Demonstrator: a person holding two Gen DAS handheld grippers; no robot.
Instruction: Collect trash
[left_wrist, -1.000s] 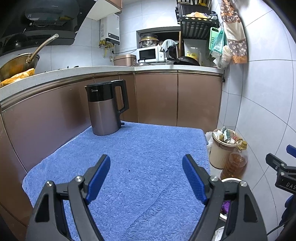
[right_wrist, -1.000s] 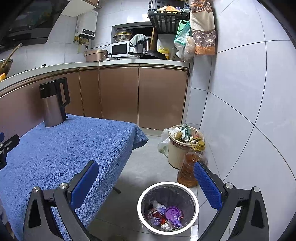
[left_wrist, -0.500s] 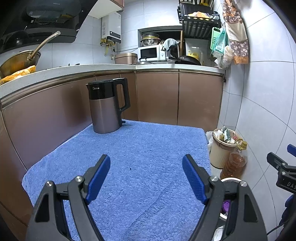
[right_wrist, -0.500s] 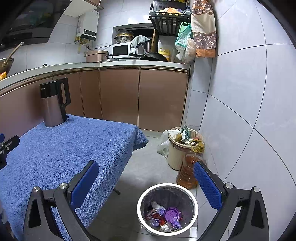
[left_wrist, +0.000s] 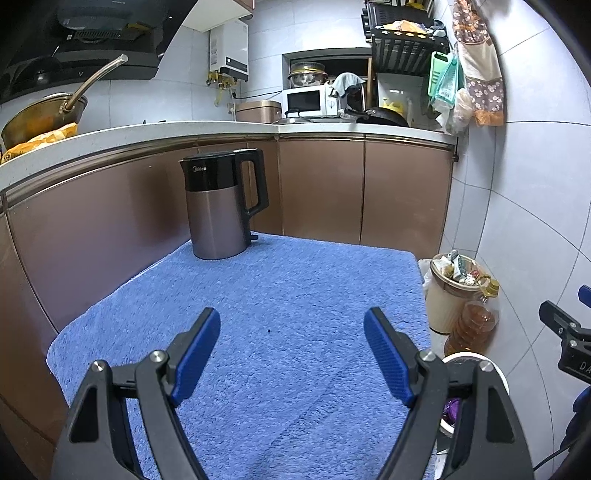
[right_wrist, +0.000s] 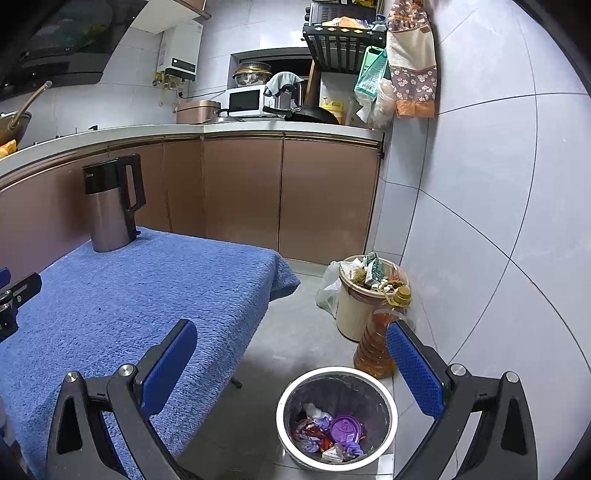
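left gripper (left_wrist: 291, 334) wide, empty | right gripper (right_wrist: 291, 345) wide, empty | trash in bin (right_wrist: 388, 398)

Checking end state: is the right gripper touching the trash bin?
Apart. The right wrist view shows the open right gripper above the trash bin, clear of its rim.

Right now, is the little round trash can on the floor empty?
No, the round trash can on the floor already holds crumpled wrappers and a purple lid at its bottom.

Left view: trash bin (left_wrist: 466, 357) mostly hidden behind jaws; right gripper (left_wrist: 569, 345) cut off at edge.
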